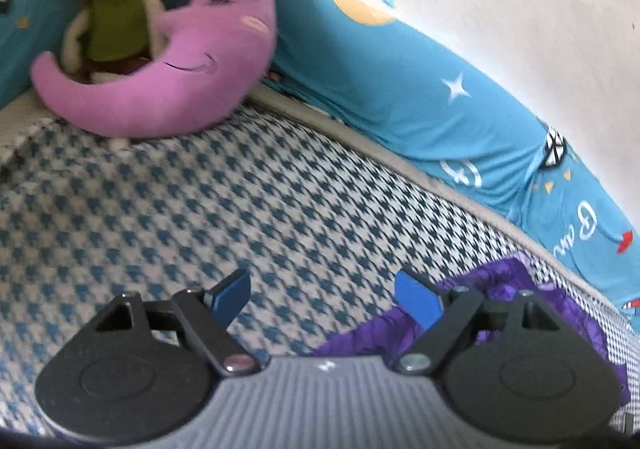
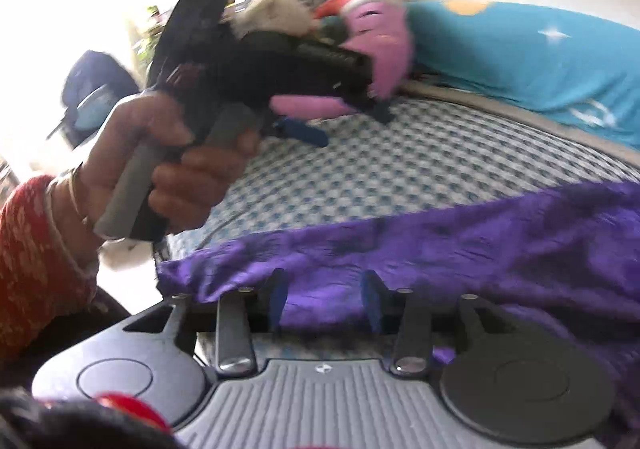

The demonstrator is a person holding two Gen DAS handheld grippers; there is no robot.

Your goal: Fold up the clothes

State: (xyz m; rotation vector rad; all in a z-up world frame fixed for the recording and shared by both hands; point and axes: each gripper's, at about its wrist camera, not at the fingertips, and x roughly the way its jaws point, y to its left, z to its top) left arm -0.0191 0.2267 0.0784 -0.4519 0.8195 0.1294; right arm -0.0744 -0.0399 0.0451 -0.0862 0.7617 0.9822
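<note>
The purple garment (image 2: 460,245) lies on the houndstooth bed cover (image 1: 240,201), near the bed's front edge. The right tongs (image 2: 325,301) are positioned at its near edge with the blue pads spread apart; cloth lies between them, but no grip is made. The left tongs (image 1: 326,299) are held above the bed, also spread and empty, with the garment just beside the right-hand pad (image 1: 418,299).

For a clean fold, both tongs should be closed on one edge of the garment, well apart along it, so that the cloth is lifted taut. The pink moon cushion (image 1: 168,61) and the plush rabbit (image 1: 108,5) should be kept clear of the fold.
</note>
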